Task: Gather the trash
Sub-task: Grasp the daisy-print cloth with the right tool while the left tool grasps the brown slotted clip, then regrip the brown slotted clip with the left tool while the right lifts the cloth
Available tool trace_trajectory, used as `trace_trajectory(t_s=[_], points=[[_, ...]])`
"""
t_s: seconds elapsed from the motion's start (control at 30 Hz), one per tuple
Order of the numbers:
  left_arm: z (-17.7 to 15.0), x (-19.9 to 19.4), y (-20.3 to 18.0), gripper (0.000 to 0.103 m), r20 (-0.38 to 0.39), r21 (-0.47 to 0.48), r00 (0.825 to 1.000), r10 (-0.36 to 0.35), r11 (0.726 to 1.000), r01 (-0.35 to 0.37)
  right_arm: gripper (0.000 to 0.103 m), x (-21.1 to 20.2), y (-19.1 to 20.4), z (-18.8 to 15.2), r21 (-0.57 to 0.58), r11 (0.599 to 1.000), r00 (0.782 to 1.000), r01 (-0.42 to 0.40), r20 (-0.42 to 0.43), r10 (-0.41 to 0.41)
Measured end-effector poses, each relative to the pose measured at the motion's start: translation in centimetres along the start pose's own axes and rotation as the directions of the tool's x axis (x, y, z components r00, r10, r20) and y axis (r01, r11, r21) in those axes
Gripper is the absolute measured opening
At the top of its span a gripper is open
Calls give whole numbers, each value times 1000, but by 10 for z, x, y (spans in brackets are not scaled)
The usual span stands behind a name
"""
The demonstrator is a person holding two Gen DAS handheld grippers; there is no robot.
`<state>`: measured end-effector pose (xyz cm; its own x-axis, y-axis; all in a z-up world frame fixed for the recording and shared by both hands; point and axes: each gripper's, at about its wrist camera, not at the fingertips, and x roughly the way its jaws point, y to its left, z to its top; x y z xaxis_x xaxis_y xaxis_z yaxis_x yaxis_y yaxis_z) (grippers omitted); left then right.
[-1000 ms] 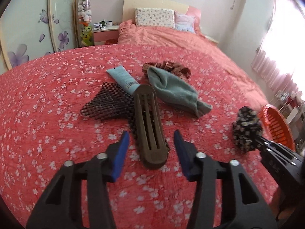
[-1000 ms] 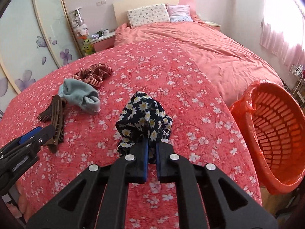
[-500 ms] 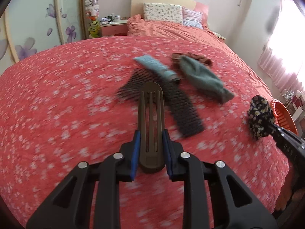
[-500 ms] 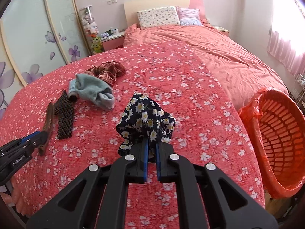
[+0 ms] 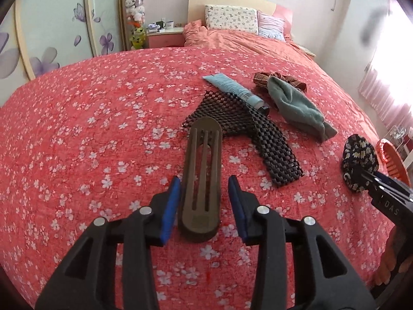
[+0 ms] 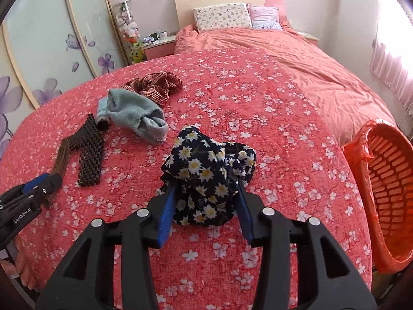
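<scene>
My left gripper (image 5: 204,201) is open, its jaws on either side of a brown slotted oblong piece (image 5: 203,178) that lies on the red flowered bedspread (image 5: 90,142). My right gripper (image 6: 205,206) is open around a dark daisy-print cloth (image 6: 206,178) that rests on the bedspread. The cloth also shows at the right of the left wrist view (image 5: 358,160). A black mesh strip (image 5: 247,129), a light blue tube (image 5: 235,89), a teal cloth (image 5: 296,106) and a red checked cloth (image 5: 260,80) lie beyond the oblong piece.
An orange basket (image 6: 387,186) with an orange liner stands beside the bed at the right. Pillows (image 6: 222,16) and the headboard are at the far end. Sliding wardrobe doors (image 6: 51,51) with flower prints line the left side.
Both grippers have opened. The left one let go of the brown oblong piece, which now lies between its jaws. The right one released the daisy cloth onto the bedspread.
</scene>
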<state>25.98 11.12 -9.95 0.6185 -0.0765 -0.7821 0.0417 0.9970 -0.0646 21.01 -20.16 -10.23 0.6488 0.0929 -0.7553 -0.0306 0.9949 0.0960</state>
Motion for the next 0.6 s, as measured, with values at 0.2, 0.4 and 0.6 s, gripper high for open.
trace_trajectory(t_s=[0.2,0.4,0.6], points=[[-1,0,-5,40,2,16,1000,19,1000,-19,45,0,1,-1,-7,1000,1000,6,-1,-6],[-1,1,-13,42,-2,25,1000,30,999,-30,49,0,1,-3,-12,1000,1000,13,-4,-13],[-1,1,-7,43,1,6,1000,7,1000,-7,50,-1,-3,-3,8,1000,1000,-15,-2,15]])
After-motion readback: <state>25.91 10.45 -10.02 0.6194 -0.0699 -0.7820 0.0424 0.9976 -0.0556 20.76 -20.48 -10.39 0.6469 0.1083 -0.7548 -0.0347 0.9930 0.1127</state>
